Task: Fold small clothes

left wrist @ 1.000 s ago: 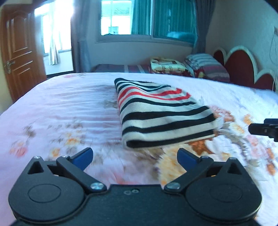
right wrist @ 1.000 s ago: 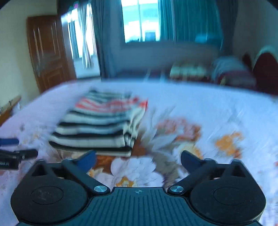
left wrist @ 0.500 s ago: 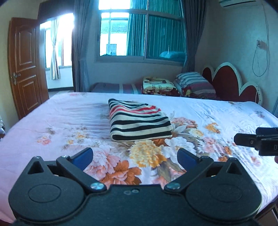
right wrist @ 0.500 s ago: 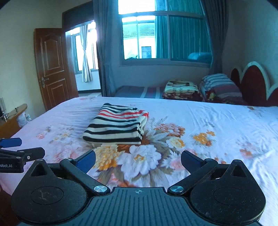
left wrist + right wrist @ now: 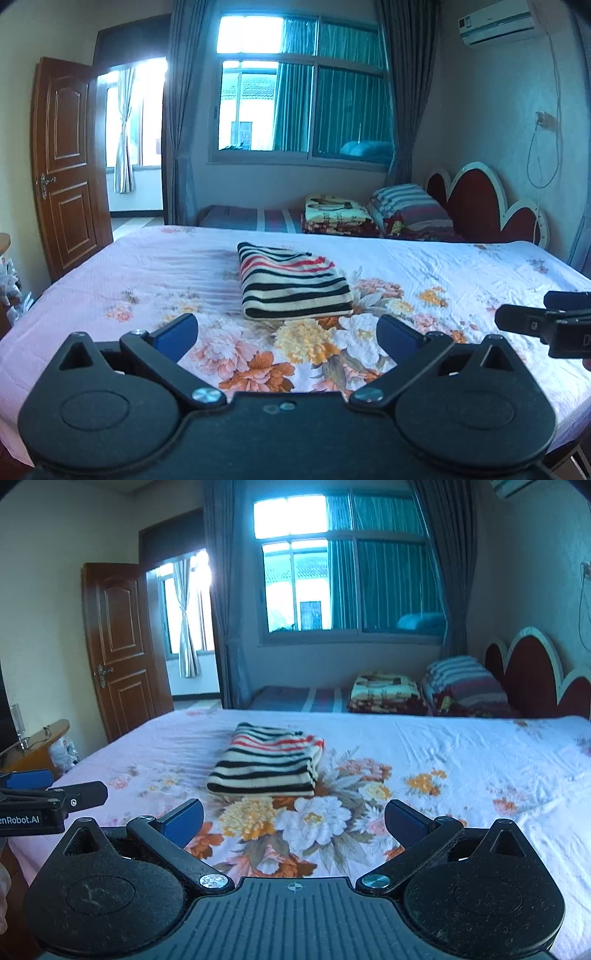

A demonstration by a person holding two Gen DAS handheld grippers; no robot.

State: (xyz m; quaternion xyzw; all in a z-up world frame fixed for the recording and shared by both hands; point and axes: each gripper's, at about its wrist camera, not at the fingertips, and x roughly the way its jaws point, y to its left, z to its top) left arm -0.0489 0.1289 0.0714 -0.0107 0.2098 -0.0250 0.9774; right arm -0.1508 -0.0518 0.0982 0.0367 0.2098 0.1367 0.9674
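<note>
A folded garment (image 5: 293, 286) with black, cream and red stripes lies flat on the floral bed sheet (image 5: 147, 280), near the middle of the bed. It also shows in the right wrist view (image 5: 267, 766). My left gripper (image 5: 286, 334) is open and empty, held back above the near edge of the bed. My right gripper (image 5: 293, 818) is open and empty, also held well short of the garment. Each gripper shows at the edge of the other's view: the right one (image 5: 546, 325) and the left one (image 5: 48, 797).
Folded blankets (image 5: 340, 218) and a striped pillow (image 5: 410, 206) lie on a second bed by the red headboard (image 5: 484, 206). A wooden door (image 5: 66, 166) stands open at left. A small table (image 5: 37, 746) stands left of the bed.
Both grippers have pulled back and up from the folded garment, which now looks smaller and farther away. Both stay open. The garment has not moved.
</note>
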